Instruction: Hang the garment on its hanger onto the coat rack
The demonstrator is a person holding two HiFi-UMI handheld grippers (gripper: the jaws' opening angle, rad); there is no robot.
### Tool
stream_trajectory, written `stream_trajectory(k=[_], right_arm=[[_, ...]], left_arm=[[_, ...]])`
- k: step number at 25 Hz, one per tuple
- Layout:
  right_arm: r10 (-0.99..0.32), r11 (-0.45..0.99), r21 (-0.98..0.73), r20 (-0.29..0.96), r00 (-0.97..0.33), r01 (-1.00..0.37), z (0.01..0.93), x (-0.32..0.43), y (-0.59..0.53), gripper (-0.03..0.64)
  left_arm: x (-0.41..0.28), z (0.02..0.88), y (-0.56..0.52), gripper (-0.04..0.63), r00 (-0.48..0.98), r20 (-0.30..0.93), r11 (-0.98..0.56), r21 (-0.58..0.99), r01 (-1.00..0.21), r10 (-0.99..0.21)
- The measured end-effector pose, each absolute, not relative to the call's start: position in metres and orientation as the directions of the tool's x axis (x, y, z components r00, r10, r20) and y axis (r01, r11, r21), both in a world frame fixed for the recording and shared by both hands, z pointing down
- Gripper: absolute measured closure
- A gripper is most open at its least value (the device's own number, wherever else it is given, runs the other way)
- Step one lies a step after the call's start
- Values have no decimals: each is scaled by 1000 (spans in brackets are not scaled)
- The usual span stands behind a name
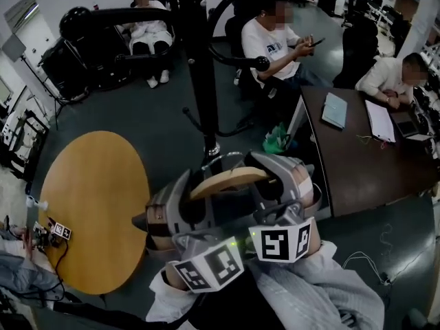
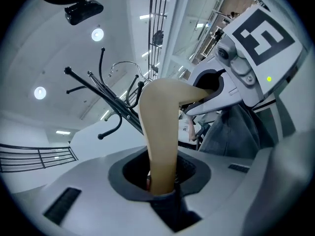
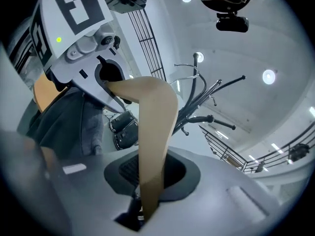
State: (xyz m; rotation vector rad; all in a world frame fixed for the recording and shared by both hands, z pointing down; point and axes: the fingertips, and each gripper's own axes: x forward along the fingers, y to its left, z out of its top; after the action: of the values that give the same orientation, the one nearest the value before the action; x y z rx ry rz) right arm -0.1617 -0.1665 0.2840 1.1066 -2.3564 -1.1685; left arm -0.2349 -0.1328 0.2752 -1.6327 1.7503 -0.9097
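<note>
While left tongs (image 2: 162, 180) and right tongs (image 3: 149, 191) pinch the hanger (image 1: 230, 179), coat rack (image 1: 199, 67), round table (image 1: 96, 205), grey floor (image 1: 158, 122).

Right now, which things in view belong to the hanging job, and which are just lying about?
Job: wooden hanger, clamped by left gripper and right gripper; grey garment; coat rack.
Lying about: round table; desk; seated people.

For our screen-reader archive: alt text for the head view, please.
The left gripper and right gripper each clamp one arm of a wooden hanger carrying a grey garment, close to a black coat rack. A round table stands at left.
</note>
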Motion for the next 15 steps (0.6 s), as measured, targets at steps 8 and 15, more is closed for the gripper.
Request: stream_trajectory(k=[8,15], right_arm=[[-806,306,786,-86,-585,-537,258,-127,-189,566],[-774,349,788,-63,-630,-507,248,-104,-218,565]], left_arm=[[-203,254,-163,508,36,46,-59,-779,-625,-998],[-176,244,-189,508,18,38,-41,-780,-625,-999]])
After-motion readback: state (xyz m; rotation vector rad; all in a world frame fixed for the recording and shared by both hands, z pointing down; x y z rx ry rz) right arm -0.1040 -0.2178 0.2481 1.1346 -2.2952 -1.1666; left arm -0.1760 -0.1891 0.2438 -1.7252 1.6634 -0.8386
